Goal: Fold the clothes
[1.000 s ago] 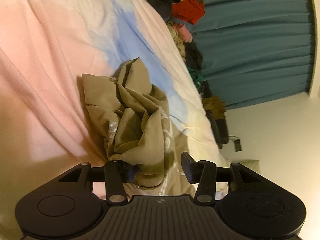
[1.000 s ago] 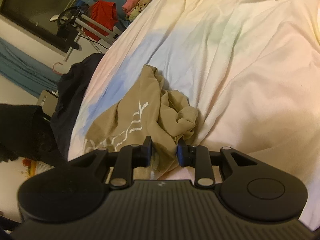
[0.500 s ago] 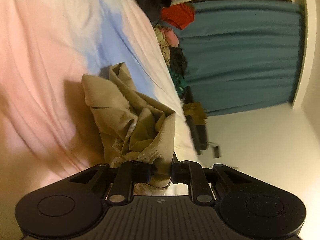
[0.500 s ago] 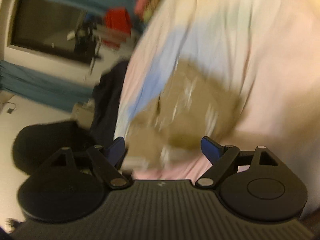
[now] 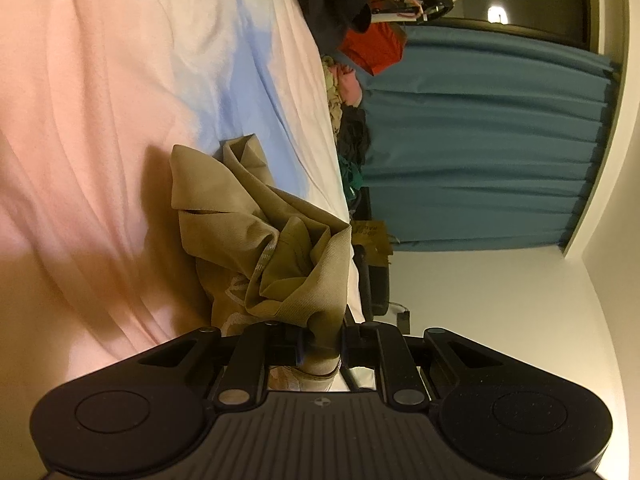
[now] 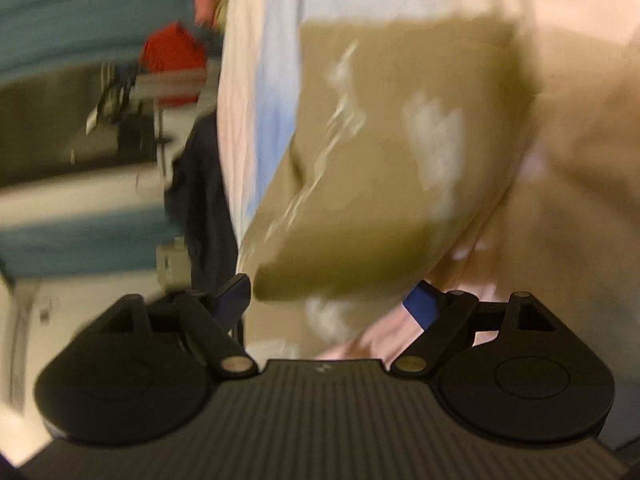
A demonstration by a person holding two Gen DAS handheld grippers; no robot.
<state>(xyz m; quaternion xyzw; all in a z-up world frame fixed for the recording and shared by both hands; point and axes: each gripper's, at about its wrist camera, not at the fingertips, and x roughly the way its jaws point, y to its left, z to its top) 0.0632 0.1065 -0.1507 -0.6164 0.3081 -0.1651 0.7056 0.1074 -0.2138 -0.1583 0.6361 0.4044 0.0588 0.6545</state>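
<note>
A: Left camera?
B: The left gripper is pinched tight on a fold of the tan shirt, bunched on the bedsheet.
A: Right camera?
B: Blurred; the right gripper gapes wide, holding nothing, shirt just ahead.

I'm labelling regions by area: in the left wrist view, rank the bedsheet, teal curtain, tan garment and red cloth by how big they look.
1. bedsheet
2. teal curtain
3. tan garment, though nearness to the camera inflates it
4. red cloth
</note>
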